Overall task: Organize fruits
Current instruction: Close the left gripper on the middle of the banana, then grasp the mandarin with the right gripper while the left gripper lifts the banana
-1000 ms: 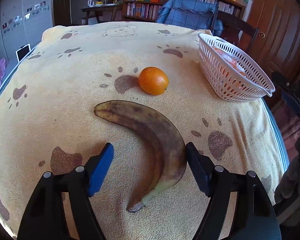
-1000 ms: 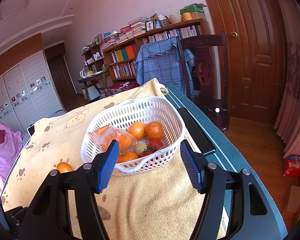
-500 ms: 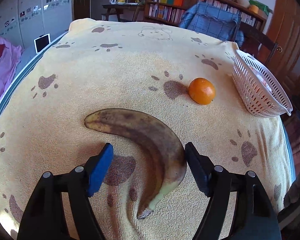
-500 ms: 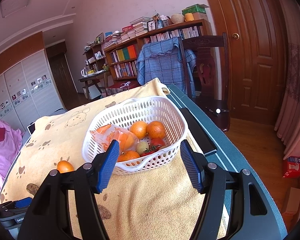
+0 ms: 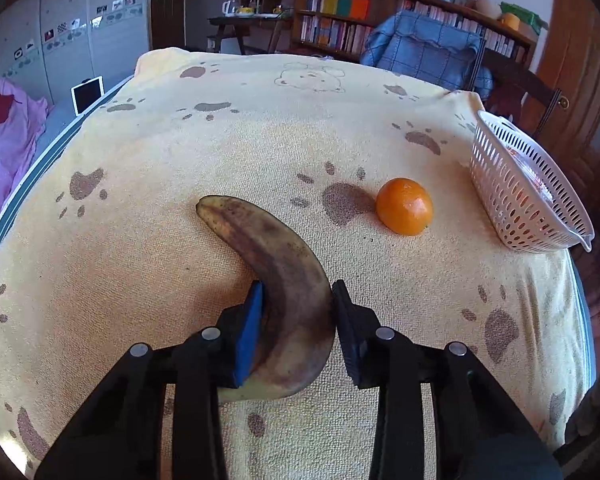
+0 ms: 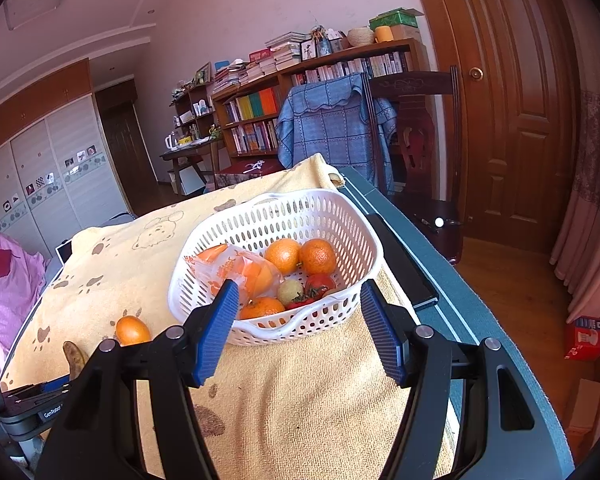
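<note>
The left gripper is closing, its pads pressed against the brown banana on the yellow towel. An orange lies just beyond. The right gripper hangs open before the white basket of fruit.

Left wrist camera sitting just behind left gripper, looking steeply down along fingers, very near yellow towel; banana filling near field.

Right wrist camera sitting behind right gripper, facing more level, toward white basket, with bookshelf and door far behind.

Both views sharing same towel, basket, loose orange, banana tip, bookshelf, blue-draped chair.
</note>
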A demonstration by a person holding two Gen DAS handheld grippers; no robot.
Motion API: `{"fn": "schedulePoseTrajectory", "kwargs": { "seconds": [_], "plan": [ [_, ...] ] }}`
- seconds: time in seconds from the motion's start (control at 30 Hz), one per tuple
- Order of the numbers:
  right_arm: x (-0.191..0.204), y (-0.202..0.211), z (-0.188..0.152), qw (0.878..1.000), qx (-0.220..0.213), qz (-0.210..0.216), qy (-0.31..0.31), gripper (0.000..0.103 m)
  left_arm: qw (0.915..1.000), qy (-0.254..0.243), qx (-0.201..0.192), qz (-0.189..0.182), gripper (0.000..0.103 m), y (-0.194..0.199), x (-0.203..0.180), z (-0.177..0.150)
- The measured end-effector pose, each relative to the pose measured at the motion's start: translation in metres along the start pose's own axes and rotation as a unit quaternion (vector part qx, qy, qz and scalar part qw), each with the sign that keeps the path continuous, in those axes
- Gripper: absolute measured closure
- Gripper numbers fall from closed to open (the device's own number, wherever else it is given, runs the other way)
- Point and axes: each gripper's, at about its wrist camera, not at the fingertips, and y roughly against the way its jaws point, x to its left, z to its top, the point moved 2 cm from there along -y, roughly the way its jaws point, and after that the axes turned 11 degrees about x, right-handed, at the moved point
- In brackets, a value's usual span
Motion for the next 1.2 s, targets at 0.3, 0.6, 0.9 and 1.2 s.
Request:
{"fn": "schedulePoseTrajectory", "kwargs": {
  "seconds": [0.3,0.6,0.9,1.2],
  "plan": [
    [0.001,0.001,0.002,1.0,-0.001,0.001,0.006,0.038,0.9992,-0.027,-0.003,-0.03,0.069,0.01,0.007,-0.002],
    [0.016,0.003,-0.002,0.999,-0.01,-0.009,0.045,0.038,0.9989,-0.021,-0.022,-0.036,0.077,0.021,0.018,0.004],
    [0.023,-0.001,-0.006,0.998,-0.007,-0.013,0.063,0.038,0.9983,0.005,0.021,-0.055,0.051,0.0,0.017,0.008],
    [0.034,0.005,-0.011,0.995,-0.027,-0.024,0.093,0.038,0.999,-0.005,0.011,-0.042,0.069,-0.007,0.015,0.014]
  ]
}}
